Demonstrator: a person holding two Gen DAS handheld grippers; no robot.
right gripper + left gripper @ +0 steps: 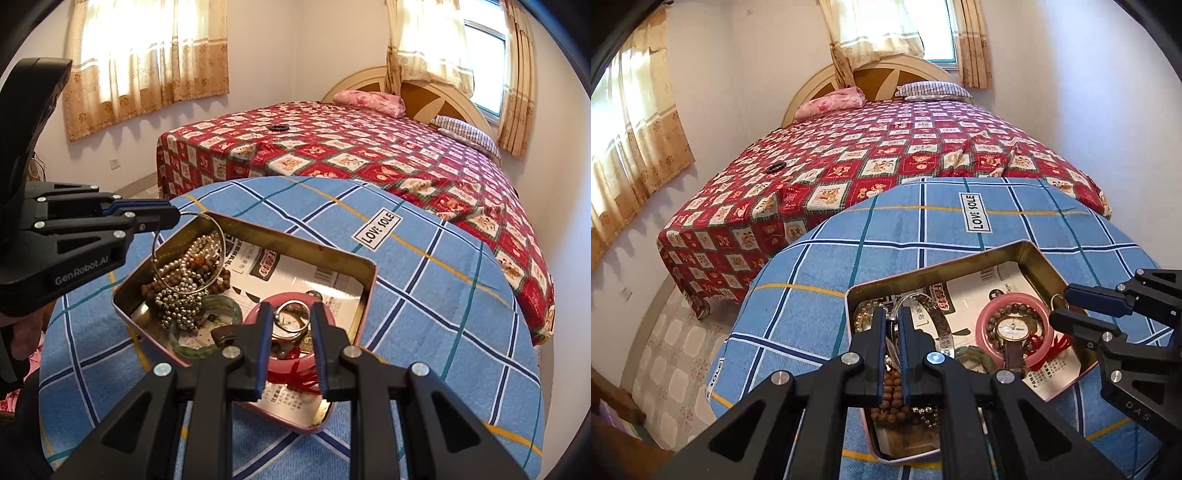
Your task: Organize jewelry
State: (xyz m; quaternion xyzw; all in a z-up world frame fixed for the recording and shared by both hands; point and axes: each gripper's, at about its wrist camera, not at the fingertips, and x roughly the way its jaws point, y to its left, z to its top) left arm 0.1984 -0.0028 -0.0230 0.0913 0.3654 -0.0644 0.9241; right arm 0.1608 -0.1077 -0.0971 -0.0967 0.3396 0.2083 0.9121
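Note:
An open metal tin (1045, 264) (303, 240) sits on a round table with a blue plaid cloth (886, 236) (424, 295). It holds bead strands (181, 295), a green bangle (221, 306), a pink bangle (982, 317) and a wristwatch (1012, 330). My left gripper (892, 314) (173, 218) is shut on a thin silver wire bangle (192, 254), holding it above the tin's left end. My right gripper (290, 314) (1063, 304) is partly closed around a small silver ring (293, 314) over the pink bangle; I cannot tell whether it is gripped.
A bed with a red patterned cover (871, 155) (369, 147) lies beyond the table. A dark beaded bracelet (775, 168) (279, 128) rests on it. Curtained windows (147, 48) and a tiled floor (679, 339) surround the scene.

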